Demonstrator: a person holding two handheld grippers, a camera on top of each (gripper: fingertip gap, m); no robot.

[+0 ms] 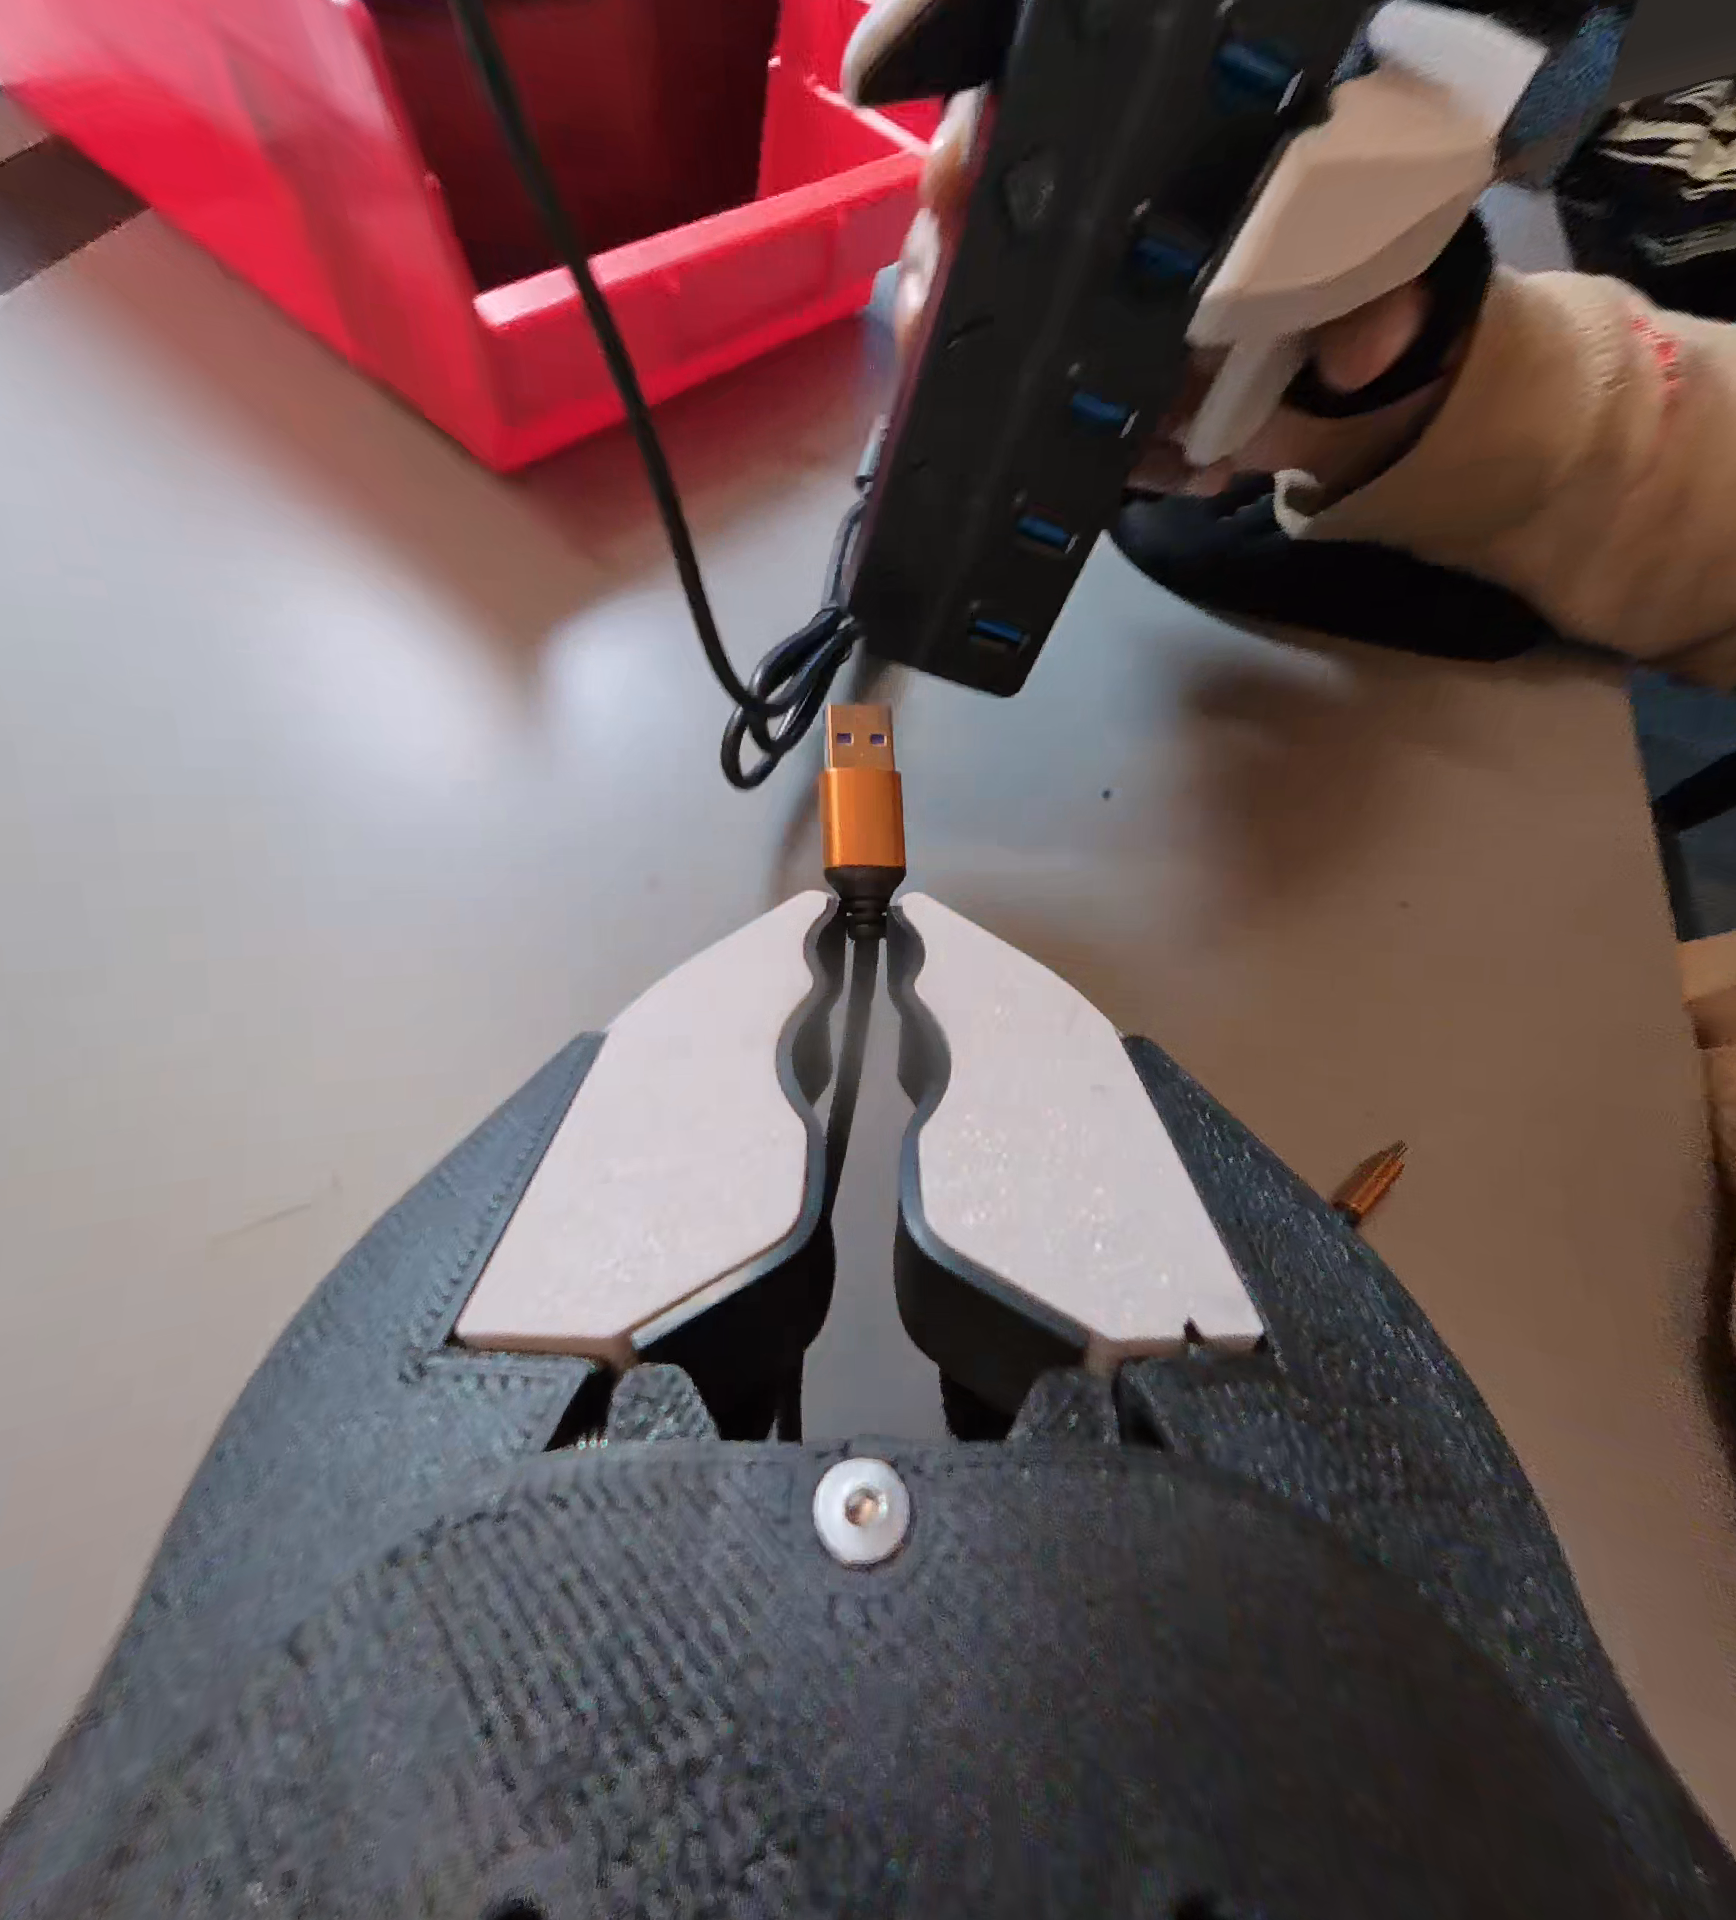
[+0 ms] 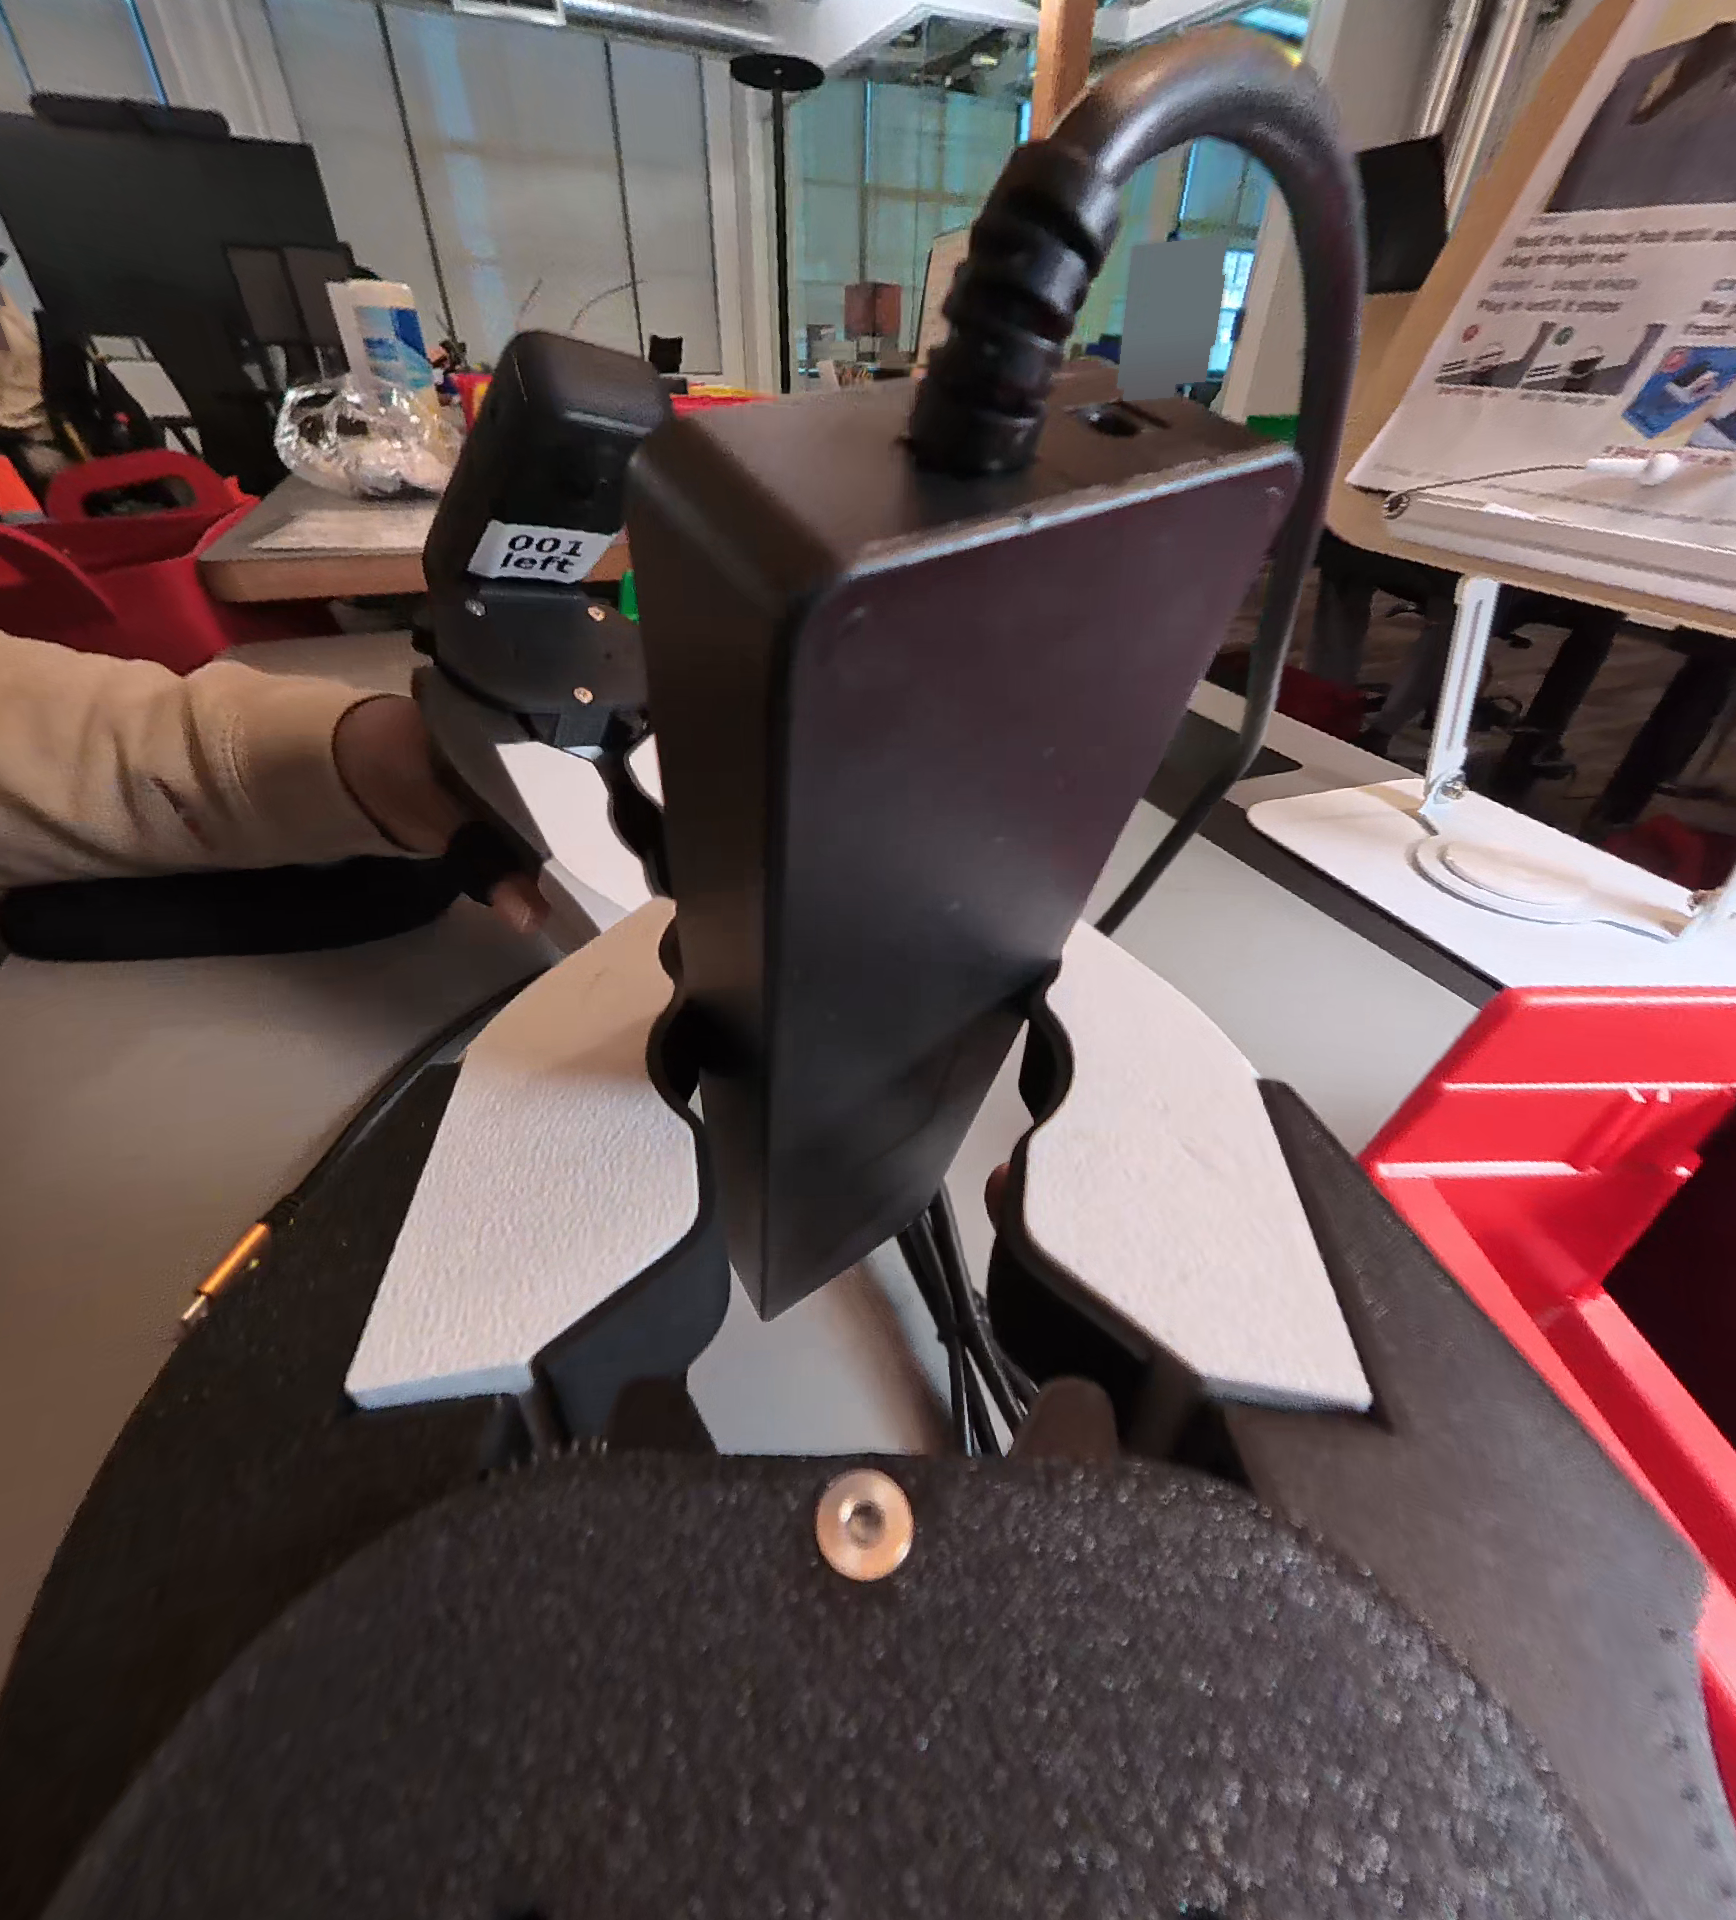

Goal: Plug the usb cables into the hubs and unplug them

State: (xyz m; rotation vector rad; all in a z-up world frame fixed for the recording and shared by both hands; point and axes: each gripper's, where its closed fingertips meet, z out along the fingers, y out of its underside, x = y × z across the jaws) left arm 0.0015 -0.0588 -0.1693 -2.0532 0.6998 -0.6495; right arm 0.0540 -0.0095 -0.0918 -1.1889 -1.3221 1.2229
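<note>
USB plug [image 1: 860, 795], orange shell and bare metal tip, sticks straight out past the tips of the left gripper [image 1: 866, 906], whose pale fingers [image 1: 677, 1132] are pinched nearly together on the thin black cable [image 1: 848, 1049] just behind the plug. The metal tip points up at the low end of the black hub [image 1: 1040, 343] and sits just short of it, not in any port. That hub hangs tilted above the grey table [image 1: 220, 831], its row of blue ports [image 1: 1043, 533] facing right. Beside its low end a loop of thin black cord [image 1: 776, 691] dangles, and one strand runs up toward the red bin [image 1: 573, 343] at the back. At the right edge of the table lies a second orange plug [image 1: 1371, 1179].

Over on the other side, the right gripper [image 2: 859, 1023] is clamped on the hub's flat body [image 2: 905, 831], fingers [image 2: 1165, 1195] set partway apart by its width. A thick black lead [image 2: 1248, 135] arches out of the hub's top end. Behind it, a person's hand [image 2: 407, 774] in a beige sleeve [image 2: 105, 748] grips the other tool's handle. Farther right stand the red bin's wall [image 2: 1529, 1226] and a white stand [image 2: 1529, 862] carrying a printed sheet [image 2: 1612, 312].
</note>
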